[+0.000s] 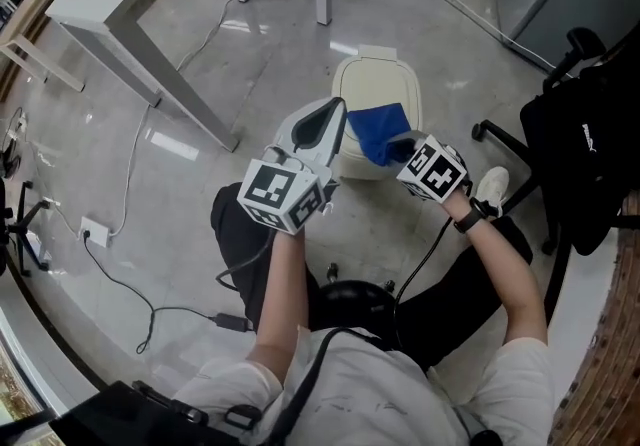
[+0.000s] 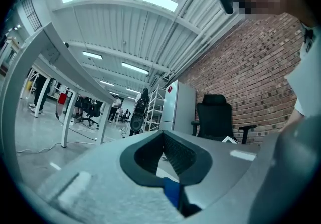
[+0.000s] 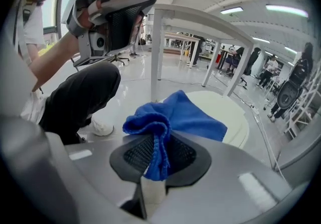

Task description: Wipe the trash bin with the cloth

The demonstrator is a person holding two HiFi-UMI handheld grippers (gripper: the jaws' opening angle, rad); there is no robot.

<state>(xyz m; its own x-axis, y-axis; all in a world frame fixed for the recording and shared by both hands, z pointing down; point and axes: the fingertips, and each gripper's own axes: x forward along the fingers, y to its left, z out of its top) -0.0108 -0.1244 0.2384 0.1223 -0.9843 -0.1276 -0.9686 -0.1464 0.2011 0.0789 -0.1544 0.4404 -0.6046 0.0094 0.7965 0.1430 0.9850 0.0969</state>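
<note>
My right gripper (image 1: 399, 147) pinches the cloth (image 1: 380, 127) on the bin (image 1: 375, 79); my left gripper (image 1: 335, 114) is closed, empty. I'd press flat and sweep steadily.

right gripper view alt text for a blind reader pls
The right gripper has its jaws shut on a bunched blue cloth, draped over the lid of a cream trash bin. The left gripper is raised at upper left.
</note>
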